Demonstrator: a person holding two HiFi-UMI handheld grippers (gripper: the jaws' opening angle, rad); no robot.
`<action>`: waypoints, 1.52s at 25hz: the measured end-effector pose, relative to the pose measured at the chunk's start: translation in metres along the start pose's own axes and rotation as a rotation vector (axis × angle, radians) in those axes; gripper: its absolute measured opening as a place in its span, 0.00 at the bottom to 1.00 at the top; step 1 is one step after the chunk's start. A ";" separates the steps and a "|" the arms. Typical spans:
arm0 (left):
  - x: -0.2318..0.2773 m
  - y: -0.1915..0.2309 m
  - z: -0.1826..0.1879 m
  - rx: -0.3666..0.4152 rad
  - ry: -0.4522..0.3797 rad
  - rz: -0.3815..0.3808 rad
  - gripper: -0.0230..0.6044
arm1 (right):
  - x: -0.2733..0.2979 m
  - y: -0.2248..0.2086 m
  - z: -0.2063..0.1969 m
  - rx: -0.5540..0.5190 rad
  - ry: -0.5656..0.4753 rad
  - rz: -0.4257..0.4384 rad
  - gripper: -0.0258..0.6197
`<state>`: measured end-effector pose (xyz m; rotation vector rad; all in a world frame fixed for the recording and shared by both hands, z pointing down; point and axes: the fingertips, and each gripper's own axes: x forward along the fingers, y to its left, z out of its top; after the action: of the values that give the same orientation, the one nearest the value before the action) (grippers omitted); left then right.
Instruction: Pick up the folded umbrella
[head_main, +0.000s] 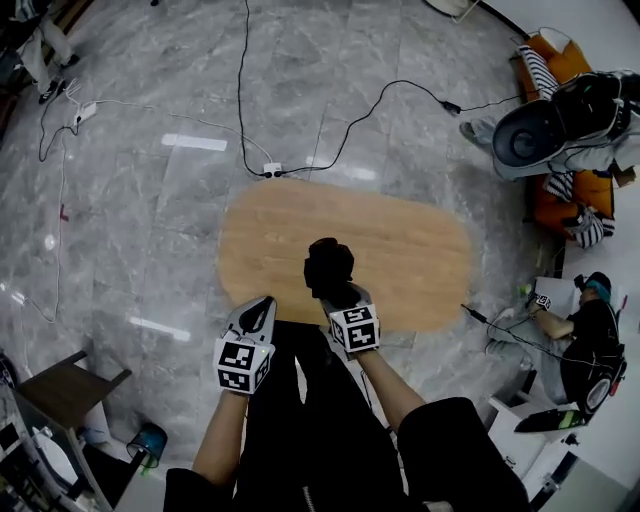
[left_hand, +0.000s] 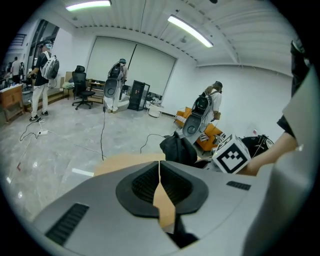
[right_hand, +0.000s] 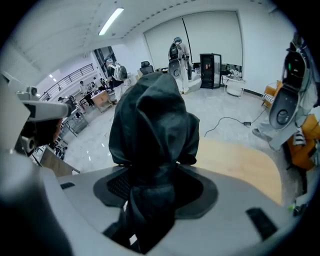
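Note:
The folded umbrella is a bundle of dark, shiny fabric, and my right gripper is shut on it. In the head view the umbrella stands up out of the right gripper, lifted over the near edge of the oval wooden table. My left gripper hangs just left of it, also off the table. Its jaws are shut with nothing between them. The left gripper view shows the umbrella ahead of it, next to the right gripper's marker cube.
Black cables run across the marble floor beyond the table. A grey robot on an orange stand sits at the right, and a crouching person is near it. A small wooden stool stands at the lower left.

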<state>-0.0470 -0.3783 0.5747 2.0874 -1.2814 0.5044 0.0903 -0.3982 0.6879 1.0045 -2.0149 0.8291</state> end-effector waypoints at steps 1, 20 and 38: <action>-0.001 0.000 0.004 0.000 -0.006 0.003 0.07 | -0.008 0.001 0.005 0.002 -0.015 0.002 0.40; -0.038 -0.046 0.117 0.154 -0.184 -0.069 0.07 | -0.164 0.028 0.140 0.025 -0.433 -0.015 0.40; -0.076 -0.072 0.206 0.267 -0.389 -0.154 0.07 | -0.248 0.054 0.199 -0.015 -0.670 -0.057 0.40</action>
<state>-0.0184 -0.4460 0.3561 2.5796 -1.3037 0.2142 0.0889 -0.4348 0.3679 1.4604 -2.5157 0.4735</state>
